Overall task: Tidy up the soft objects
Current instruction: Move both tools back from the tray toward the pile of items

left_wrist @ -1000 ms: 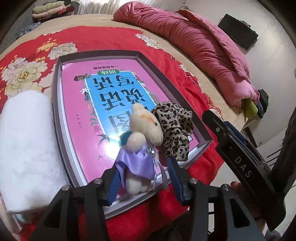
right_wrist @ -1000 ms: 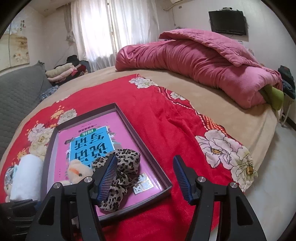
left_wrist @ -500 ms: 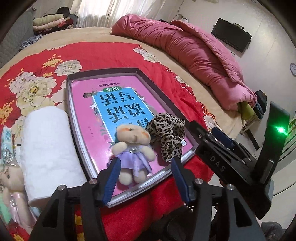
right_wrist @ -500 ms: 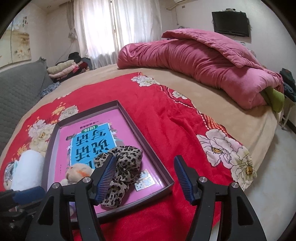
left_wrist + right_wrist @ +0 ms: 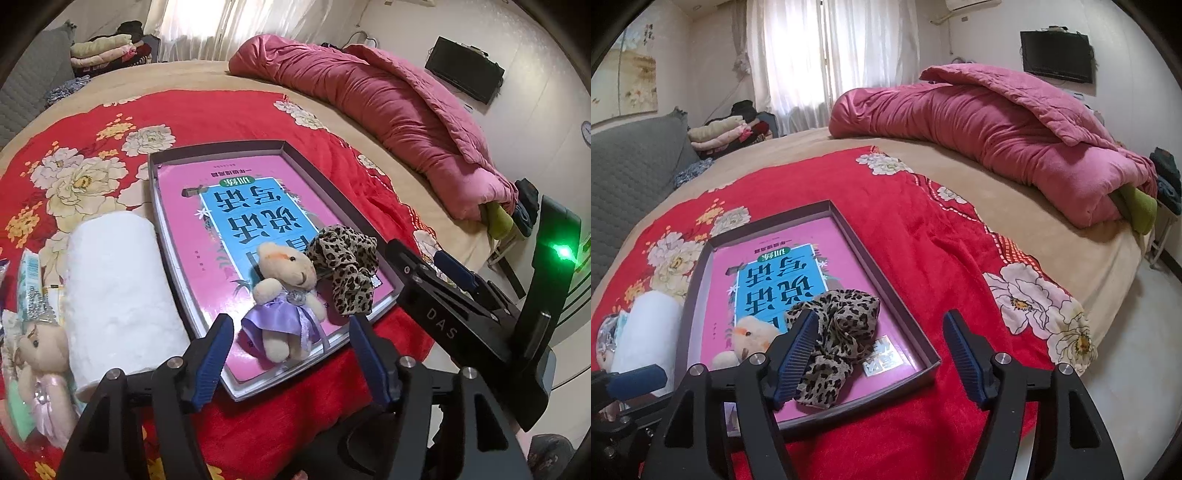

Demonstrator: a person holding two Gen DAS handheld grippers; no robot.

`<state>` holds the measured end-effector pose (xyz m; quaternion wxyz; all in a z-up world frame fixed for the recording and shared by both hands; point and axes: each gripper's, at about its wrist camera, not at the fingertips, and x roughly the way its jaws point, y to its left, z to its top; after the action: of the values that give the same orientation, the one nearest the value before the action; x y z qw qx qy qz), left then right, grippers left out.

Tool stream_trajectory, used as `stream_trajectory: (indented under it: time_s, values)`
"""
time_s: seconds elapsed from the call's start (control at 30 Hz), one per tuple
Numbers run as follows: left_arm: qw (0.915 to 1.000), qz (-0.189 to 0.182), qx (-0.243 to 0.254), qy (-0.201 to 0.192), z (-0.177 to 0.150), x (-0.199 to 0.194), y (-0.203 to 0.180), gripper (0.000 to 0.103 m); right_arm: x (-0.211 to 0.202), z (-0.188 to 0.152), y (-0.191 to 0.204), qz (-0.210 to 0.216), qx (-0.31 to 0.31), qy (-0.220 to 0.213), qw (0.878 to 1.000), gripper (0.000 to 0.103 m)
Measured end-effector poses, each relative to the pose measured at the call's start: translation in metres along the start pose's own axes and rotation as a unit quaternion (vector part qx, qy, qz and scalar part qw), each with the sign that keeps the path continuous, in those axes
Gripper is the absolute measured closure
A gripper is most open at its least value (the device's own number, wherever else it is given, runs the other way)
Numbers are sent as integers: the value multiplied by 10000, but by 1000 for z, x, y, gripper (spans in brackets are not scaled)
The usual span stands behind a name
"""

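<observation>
Bear (image 5: 286,299) and scrunchie (image 5: 347,266) lie in the tray (image 5: 332,201).
Left gripper (image 5: 291,354) has just spread, bear beyond its tips; right gripper (image 5: 881,354) likewise, empty.

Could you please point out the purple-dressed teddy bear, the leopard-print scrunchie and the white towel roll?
purple-dressed teddy bear (image 5: 286,291): left wrist view, chest.
leopard-print scrunchie (image 5: 836,325): right wrist view, middle folds.
white towel roll (image 5: 114,288): left wrist view, top side.

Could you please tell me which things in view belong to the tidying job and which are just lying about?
Job:
- purple bear
- leopard scrunchie
- box
- white roll
- pink bear

Lying about:
- pink quilt
- folded clothes
- TV
</observation>
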<state>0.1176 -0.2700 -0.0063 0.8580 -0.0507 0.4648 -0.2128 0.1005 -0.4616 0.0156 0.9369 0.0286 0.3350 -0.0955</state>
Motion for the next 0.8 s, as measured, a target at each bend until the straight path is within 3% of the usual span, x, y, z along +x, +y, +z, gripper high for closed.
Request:
stream_trajectory:
  time_s: [0.37, 0.8]
  values:
    - [9995, 258, -21, -158, -4, -20, 7, 37, -18, 3, 19, 124, -157, -167, 9997, 29]
    - [9985, 315, -237, -385, -10, -60, 27, 37, -56, 8, 47, 209, -519, -413, 9976, 29]
